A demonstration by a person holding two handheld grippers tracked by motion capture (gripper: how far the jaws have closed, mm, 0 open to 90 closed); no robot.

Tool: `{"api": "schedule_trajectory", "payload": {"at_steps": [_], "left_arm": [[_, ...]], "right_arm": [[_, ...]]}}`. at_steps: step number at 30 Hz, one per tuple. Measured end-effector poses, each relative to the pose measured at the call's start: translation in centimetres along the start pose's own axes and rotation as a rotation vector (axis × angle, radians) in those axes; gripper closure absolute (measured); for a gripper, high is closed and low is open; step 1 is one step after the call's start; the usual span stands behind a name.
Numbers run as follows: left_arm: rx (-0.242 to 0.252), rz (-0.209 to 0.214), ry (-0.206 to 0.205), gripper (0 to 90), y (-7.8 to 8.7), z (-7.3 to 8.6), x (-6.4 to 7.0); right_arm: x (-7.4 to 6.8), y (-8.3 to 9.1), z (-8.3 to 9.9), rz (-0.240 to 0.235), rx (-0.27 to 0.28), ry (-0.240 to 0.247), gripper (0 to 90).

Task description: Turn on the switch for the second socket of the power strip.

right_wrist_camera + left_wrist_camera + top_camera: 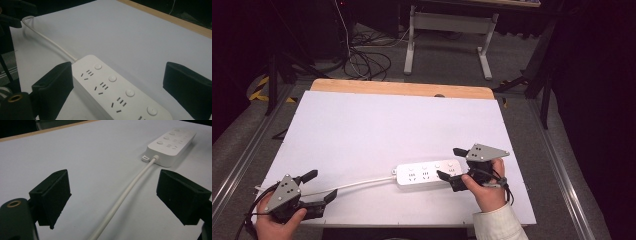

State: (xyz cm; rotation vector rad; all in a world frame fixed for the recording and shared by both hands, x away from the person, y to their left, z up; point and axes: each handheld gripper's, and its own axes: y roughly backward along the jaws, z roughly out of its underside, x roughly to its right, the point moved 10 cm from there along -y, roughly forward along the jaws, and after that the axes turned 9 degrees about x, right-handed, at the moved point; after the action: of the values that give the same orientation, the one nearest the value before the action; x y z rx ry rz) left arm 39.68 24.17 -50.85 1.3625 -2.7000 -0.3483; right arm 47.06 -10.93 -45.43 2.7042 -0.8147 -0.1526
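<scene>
My left hand-held gripper (pixel 319 186) sits at the near left corner of the bench (pixel 377 120), held in my left hand (pixel 274 225). Its jaws stand wide apart and grip nothing. In the left gripper view the white cable (pixel 122 197) runs up between the two jaws, lying flat on the bench surface and touching neither of them. The cable passes closer to the right jaw than to the left one. Ahead of this hand-held gripper and to its right, the cable enters the short end of the white power strip (pixel 172 145).

The power strip (pixel 428 172) lies flat on the bench, well apart from my left hand-held gripper and directly at my right one. Its top face shows a row of round buttons with socket slots beside them.

My right hand-held gripper (pixel 451 162) is held in my right hand (pixel 487 192), with a pale sleeve (pixel 497 225) behind it. Its jaws are spread wide and straddle the right end of the strip. In the right gripper view the left jaw stands just beside the long edge of the power strip (pixel 117 92); whether it touches, I cannot tell. The right jaw is clear of the strip, with bare bench between them. Nothing is clamped. The cable (pixel 50 42) trails away from the far end of the strip, ahead and to the left of this hand-held gripper
</scene>
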Motion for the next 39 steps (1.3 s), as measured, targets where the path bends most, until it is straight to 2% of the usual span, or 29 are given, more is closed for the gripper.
{"api": "schedule_trajectory", "payload": {"at_steps": [6,13,19,26,31,39], "left_arm": [[-0.001,0.002,0.0,12.5,0.0,0.0,0.0],[-0.027,0.009,0.002,13.3,0.2,0.1,0.1],[-0.029,0.012,0.0,13.2,0.3,0.0,0.2],[-0.022,0.014,-0.011,14.0,0.7,0.0,0.0],[-0.016,0.011,0.004,13.9,1.0,0.0,0.0],[-0.022,0.011,-0.001,13.5,1.1,0.1,0.0]], "right_arm": [[0.8,1.2,0.6,0.028,0.017,-0.025,9.1],[1.5,2.4,1.8,0.049,0.03,-0.065,9.8],[2.1,3.4,3.2,0.067,0.019,-0.083,9.8],[2.3,4.2,5.1,0.045,-0.019,-0.066,7.0],[2.8,4.5,6.3,0.069,-0.018,-0.086,7.4],[3.3,5.2,8.0,0.091,-0.025,-0.114,7.4]]}}
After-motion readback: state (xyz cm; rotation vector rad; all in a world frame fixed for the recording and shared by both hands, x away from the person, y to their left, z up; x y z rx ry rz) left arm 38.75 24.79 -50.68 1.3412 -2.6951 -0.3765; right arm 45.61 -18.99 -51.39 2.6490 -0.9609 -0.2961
